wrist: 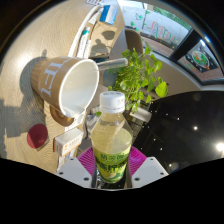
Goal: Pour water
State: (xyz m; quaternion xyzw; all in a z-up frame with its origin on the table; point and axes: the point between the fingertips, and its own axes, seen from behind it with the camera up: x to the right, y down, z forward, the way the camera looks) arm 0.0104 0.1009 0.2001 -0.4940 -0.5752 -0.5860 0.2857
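Here the hand-held gripper (112, 172) clamps a clear plastic bottle with white cap and pale green label (112, 135), both pink pads (87, 160) pressing its sides. The bottle's long axis runs straight ahead along the fingers, cap pointing away. A tan ceramic mug with white inside (66, 85) sits just beyond and left of the cap, tipped in view so its mouth faces the bottle, on the light wooden worktop (25, 115). A green leafy potted plant (140, 75) stands right of the mug. The pour likely needs the cap brought left toward the mug's mouth; the cap still looks on.
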